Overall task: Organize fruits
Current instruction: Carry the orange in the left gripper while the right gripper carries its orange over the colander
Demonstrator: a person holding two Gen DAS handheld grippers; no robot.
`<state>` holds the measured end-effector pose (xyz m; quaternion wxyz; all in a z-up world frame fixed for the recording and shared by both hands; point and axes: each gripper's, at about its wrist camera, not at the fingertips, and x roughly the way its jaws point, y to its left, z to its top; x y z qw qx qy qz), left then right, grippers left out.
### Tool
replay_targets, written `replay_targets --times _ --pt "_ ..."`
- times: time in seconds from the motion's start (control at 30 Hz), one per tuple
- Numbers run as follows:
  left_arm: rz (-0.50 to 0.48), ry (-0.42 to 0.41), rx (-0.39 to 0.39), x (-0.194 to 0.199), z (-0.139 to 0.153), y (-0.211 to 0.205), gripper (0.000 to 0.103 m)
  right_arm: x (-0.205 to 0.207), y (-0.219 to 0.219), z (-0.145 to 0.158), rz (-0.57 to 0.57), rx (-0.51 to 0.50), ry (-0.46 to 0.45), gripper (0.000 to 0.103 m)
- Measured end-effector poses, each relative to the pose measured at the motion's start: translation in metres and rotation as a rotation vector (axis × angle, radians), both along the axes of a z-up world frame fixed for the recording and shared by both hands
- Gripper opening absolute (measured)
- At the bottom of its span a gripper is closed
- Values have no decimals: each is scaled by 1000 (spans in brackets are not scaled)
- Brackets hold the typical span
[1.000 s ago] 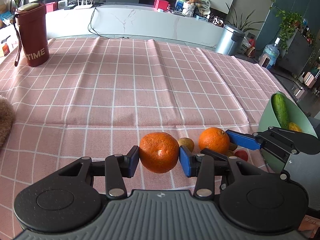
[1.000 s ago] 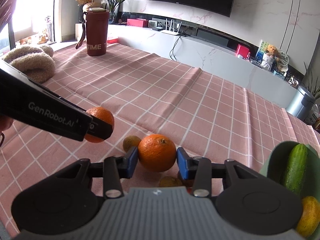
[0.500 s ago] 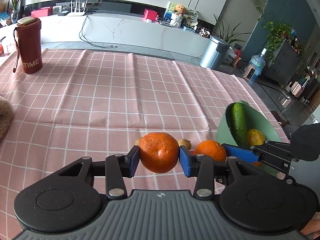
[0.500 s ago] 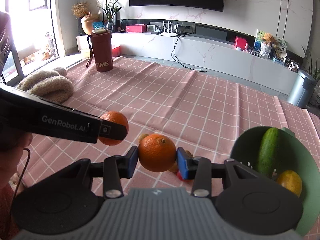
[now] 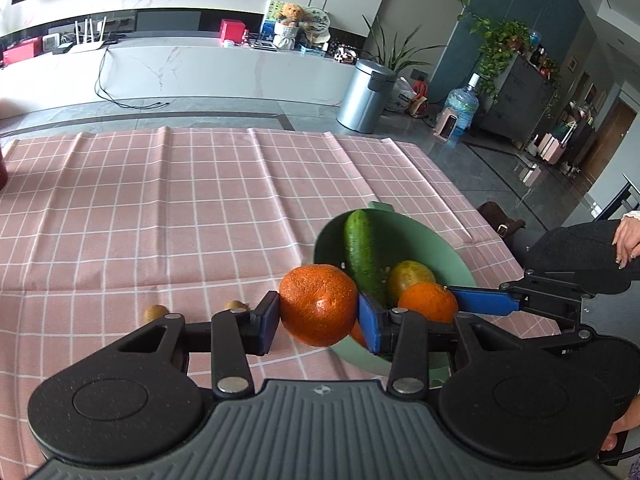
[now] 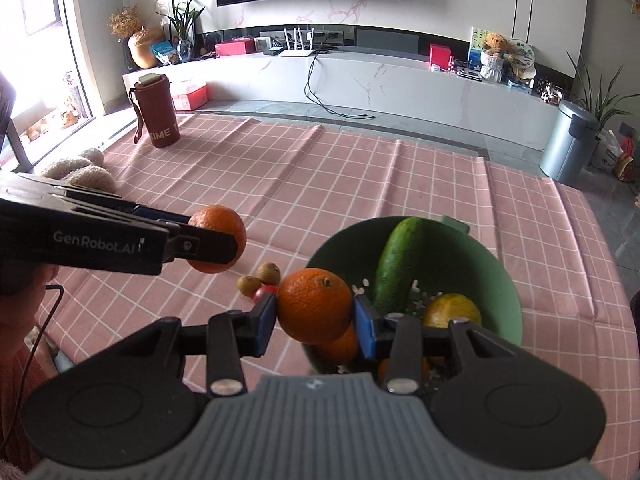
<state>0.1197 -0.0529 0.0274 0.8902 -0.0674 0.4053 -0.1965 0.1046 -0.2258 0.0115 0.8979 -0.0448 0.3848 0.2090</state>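
Note:
My left gripper (image 5: pixel 318 311) is shut on an orange (image 5: pixel 318 304) and holds it in the air just left of the green bowl (image 5: pixel 448 252). My right gripper (image 6: pixel 315 312) is shut on a second orange (image 6: pixel 314 304) above the bowl's (image 6: pixel 504 280) near left rim. The bowl holds a cucumber (image 6: pixel 396 264), a yellow-green fruit (image 6: pixel 452 310) and another orange (image 6: pixel 340 346). Each gripper shows in the other view: the right one (image 5: pixel 428 300) with its orange, the left one (image 6: pixel 218 238) with its orange. Two kiwis (image 6: pixel 260 278) and a small red fruit (image 6: pixel 264 290) lie on the cloth left of the bowl.
A pink checked cloth (image 6: pixel 320 184) covers the table. A dark red "TIME" bottle (image 6: pixel 156 110) stands at the far left, a fuzzy beige thing (image 6: pixel 80 172) beside it. The table's right edge runs close behind the bowl.
Both grippers have lifted and moved right toward the green bowl, each still holding its orange. The right one now hangs over the bowl's rim.

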Motion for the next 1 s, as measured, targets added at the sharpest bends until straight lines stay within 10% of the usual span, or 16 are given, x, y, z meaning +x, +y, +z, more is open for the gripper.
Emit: replay_targets --times 1.0 --pt "-251 397 138 54 -62 -110 48 78 -64 -55 309 -298 337 39"
